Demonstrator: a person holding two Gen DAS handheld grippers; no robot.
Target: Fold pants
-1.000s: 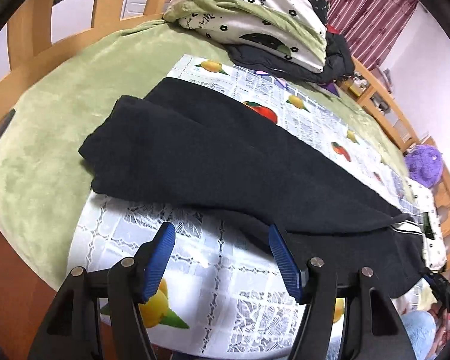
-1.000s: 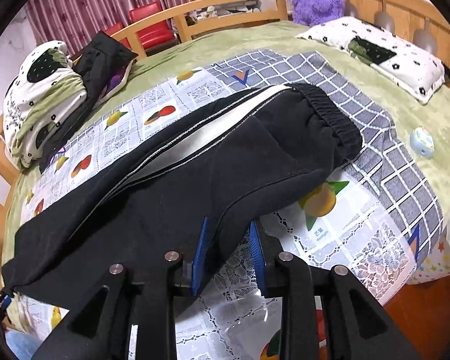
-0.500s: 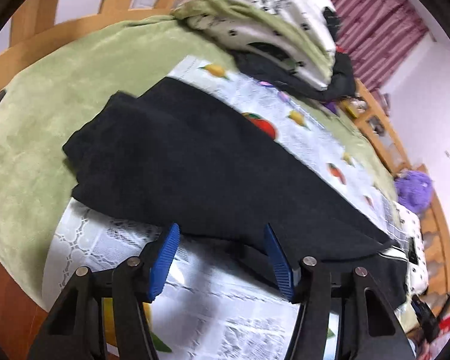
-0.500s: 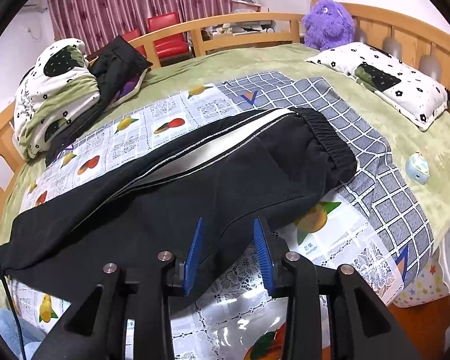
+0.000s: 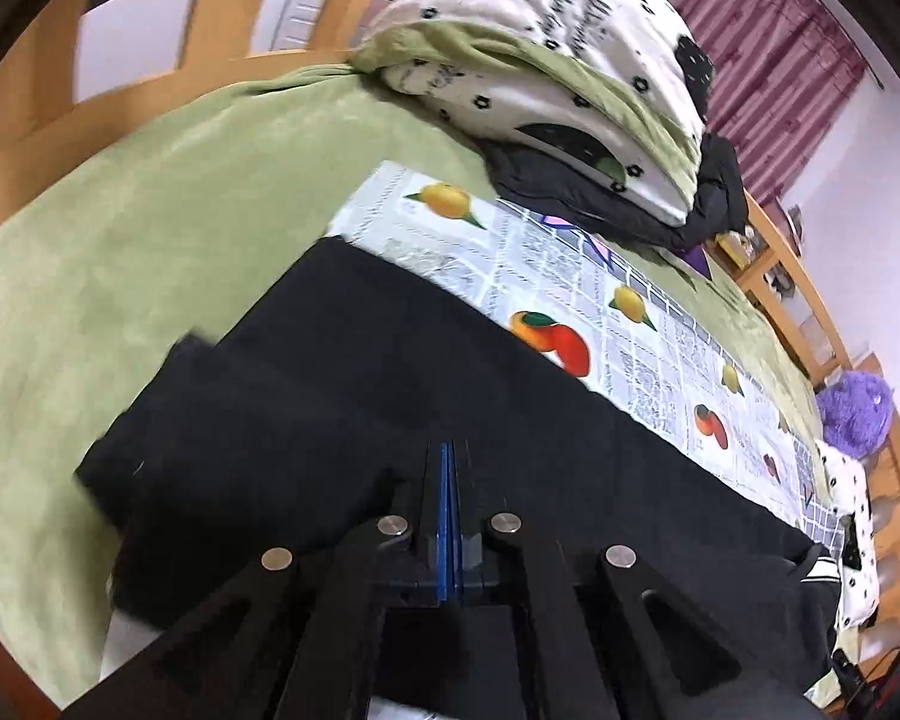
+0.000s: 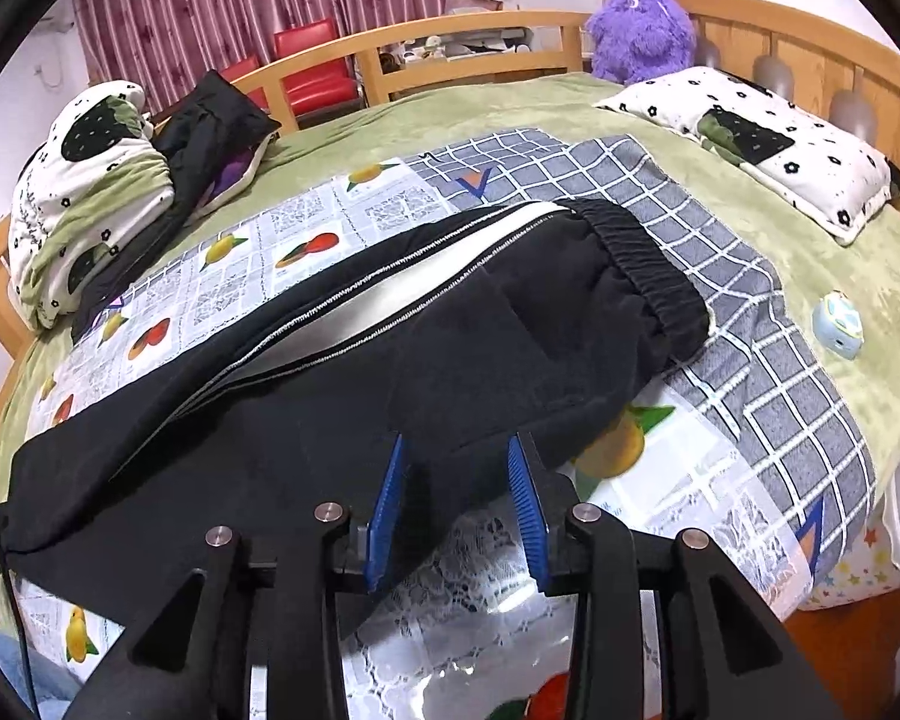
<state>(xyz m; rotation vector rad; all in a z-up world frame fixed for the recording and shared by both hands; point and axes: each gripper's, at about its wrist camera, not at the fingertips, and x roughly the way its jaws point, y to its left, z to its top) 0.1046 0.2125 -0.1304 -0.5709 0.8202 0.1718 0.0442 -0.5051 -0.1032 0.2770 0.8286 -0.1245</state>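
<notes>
With the left gripper (image 5: 448, 468) jaws pressed together low in frame over the black fleece pants (image 5: 342, 420) and the right gripper (image 6: 457, 480) jaws spread astride their hem, a clean fold likely needs both layers pinched.

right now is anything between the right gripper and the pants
Nothing visible. The right gripper stands open at the near edge of the black pants, the hem already between its fingers, pads not pressing. The purple toy, pillow and small blue thing lie well off to the side.
</notes>
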